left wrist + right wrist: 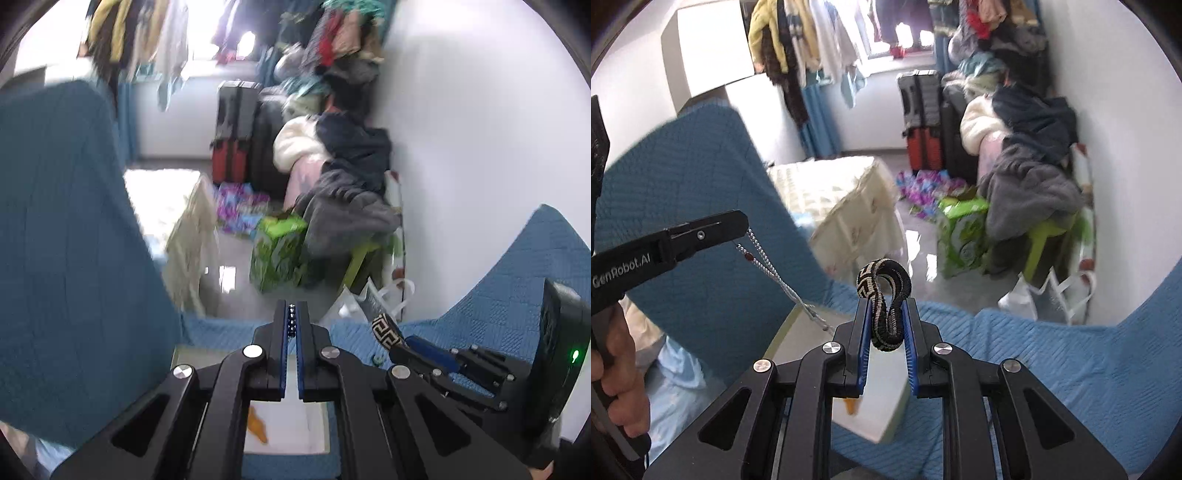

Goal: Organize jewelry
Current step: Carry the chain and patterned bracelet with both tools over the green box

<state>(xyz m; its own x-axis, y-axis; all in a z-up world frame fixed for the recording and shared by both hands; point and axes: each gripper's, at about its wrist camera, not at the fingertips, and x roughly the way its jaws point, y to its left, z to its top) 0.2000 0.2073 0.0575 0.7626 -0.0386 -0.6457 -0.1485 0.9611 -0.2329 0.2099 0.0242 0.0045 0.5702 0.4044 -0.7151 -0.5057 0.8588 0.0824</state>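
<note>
My left gripper point(291, 321) is shut on a thin beaded chain point(291, 320); in the right wrist view the chain point(764, 260) hangs from the left gripper point(740, 223) down toward a white box point(882, 402). My right gripper point(885, 325) is shut on a black-and-cream woven patterned band point(885, 291), held above the white box; the band also shows in the left wrist view point(386, 330) in the right gripper point(400, 343). The white box point(288, 424) lies under both grippers on blue quilted fabric and holds an orange item point(256, 424).
Blue quilted cover point(1034, 362) spreads over the seat and rises at the left point(66, 240). Beyond are a cream-covered table point(842, 199), suitcases point(923, 122), a heap of clothes point(1027, 155), a green bag point(960, 229) and a green stool point(1049, 240).
</note>
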